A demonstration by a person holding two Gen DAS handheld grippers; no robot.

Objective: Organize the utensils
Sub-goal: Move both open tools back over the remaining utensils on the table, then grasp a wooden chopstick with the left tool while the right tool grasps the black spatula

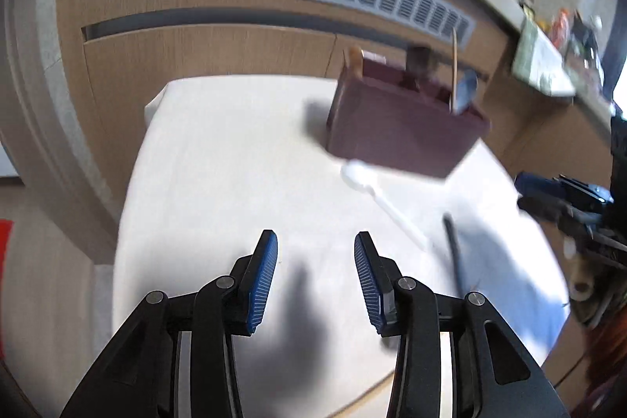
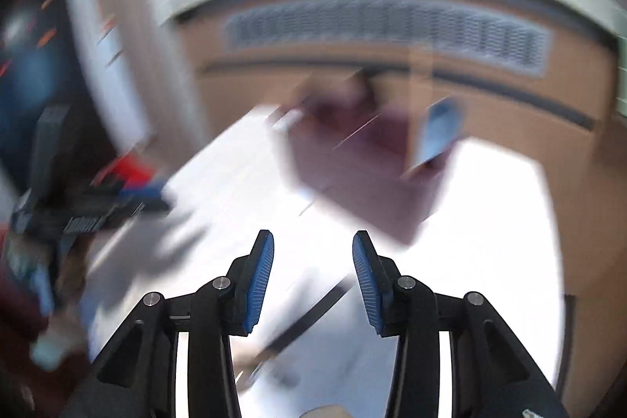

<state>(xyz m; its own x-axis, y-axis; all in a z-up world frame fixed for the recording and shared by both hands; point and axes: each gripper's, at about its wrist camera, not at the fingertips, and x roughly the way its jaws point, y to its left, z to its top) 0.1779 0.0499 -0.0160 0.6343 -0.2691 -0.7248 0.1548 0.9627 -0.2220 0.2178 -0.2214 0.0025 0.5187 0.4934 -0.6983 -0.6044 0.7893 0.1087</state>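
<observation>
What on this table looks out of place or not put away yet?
Two utensils lie loose on the white table instead of standing in the maroon utensil holder: a white plastic spoon just in front of it and a dark, thin utensil beside that. Nothing looks spilled or broken.

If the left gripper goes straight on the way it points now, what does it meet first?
Probably only the bare white tabletop. The open left gripper is empty and angled down at it; the white spoon and maroon utensil box lie off to the right, though depth is unclear.
</observation>
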